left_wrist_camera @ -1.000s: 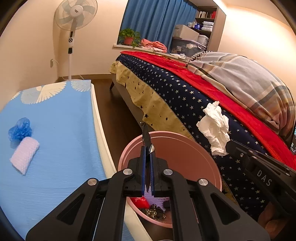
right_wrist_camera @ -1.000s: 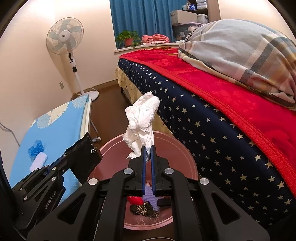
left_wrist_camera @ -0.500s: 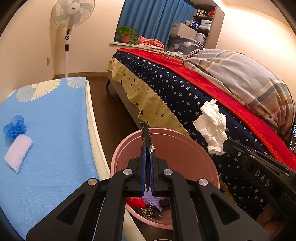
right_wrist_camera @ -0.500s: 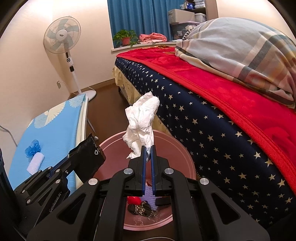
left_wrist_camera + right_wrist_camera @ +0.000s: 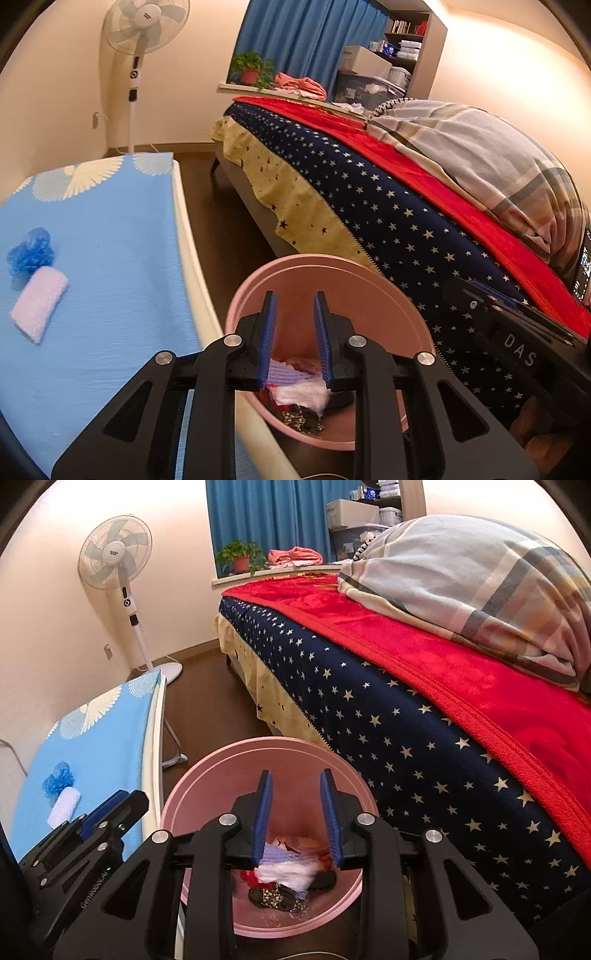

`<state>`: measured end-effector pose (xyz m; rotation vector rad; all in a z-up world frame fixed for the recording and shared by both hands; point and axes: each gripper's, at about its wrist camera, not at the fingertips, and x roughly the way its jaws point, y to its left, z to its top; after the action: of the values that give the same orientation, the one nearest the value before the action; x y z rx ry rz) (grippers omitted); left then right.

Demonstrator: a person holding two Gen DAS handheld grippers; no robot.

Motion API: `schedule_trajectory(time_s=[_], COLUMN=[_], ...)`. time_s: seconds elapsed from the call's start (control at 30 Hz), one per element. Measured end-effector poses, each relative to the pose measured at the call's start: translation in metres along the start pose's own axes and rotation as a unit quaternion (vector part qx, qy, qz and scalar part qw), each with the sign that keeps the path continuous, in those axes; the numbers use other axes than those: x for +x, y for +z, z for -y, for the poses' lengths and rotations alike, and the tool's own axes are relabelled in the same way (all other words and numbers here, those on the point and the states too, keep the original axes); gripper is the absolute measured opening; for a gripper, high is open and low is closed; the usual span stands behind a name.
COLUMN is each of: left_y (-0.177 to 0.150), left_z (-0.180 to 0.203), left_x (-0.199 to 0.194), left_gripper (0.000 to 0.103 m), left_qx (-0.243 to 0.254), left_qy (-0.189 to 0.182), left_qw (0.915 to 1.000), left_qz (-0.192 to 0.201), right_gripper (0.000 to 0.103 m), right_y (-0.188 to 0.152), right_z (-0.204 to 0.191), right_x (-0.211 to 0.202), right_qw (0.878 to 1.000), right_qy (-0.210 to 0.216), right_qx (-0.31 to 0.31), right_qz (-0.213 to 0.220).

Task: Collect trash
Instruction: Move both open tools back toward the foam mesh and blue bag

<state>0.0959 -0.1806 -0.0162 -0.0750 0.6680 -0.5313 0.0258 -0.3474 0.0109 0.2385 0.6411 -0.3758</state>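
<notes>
Both my claws hang over the pink bin [image 5: 402, 295], and both are released with nothing between the blue pads: the left claw [image 5: 294, 332] and the right claw [image 5: 296, 808] each show a clear gap with the bin's contents visible through it. A white tissue wad [image 5: 284, 873] lies in the bottom of the bin among a lilac piece, something red and a dark patterned scrap, so I judge that drop finished.

What I judge is left to collect sits on the blue-covered desk [image 5: 110, 258]: a crumpled blue wrapper [image 5: 29, 251] and, touching it on the near side, a pale lilac-white pad [image 5: 38, 308]. From the left claw they lie at about ten o'clock, well apart from the bin. In the right wrist view the same pair, wrapper [image 5: 57, 777] and pad [image 5: 65, 806], sits at about nine o'clock, with the left claw's body between them and my right claw.

So the left claw is nearer and has the open path. The pad's long axis runs from near-left to far-right, toward about one o'clock, so I would turn the left claw to close across its short width. The wrapper looks light and springy; it may slip.
</notes>
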Motion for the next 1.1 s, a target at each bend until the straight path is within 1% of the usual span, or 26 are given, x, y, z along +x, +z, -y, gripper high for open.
schedule_trajectory(time_s=[0.17, 0.3, 0.6, 0.7, 0.9, 1.1], left_y=[0.0, -0.001, -0.003, -0.005, -0.009, -0.016], left_z=[-0.011, -0.021, -0.06, -0.067, -0.094, -0.127], left_x=[-0.014, -0.025, -0.05, -0.054, -0.067, -0.073], left_gripper=[0.021, 0.021, 0.021, 0.021, 0.021, 0.021], left_qx=[-0.001, -0.003, -0.033, -0.035, -0.055, -0.094], left_qy=[0.014, 0.029, 0.065, 0.076, 0.108, 0.144], left_qw=[0.9999, 0.9995, 0.9969, 0.9961, 0.9919, 0.9843], left_qz=[0.009, 0.014, 0.029, 0.03, 0.039, 0.041], right_gripper=[0.028, 0.028, 0.028, 0.028, 0.028, 0.027], right_y=[-0.002, -0.004, -0.007, -0.008, -0.014, -0.019], right_z=[-0.007, -0.021, -0.053, -0.064, -0.09, -0.118], right_x=[-0.007, -0.013, -0.023, -0.024, -0.02, -0.015], right_qw=[1.0, 0.999, 0.995, 0.993, 0.989, 0.983], right_qy=[0.018, 0.038, 0.083, 0.098, 0.131, 0.165], right_qx=[-0.007, -0.021, -0.047, -0.052, -0.064, -0.07], right_qz=[0.01, 0.02, 0.032, 0.037, 0.033, 0.032])
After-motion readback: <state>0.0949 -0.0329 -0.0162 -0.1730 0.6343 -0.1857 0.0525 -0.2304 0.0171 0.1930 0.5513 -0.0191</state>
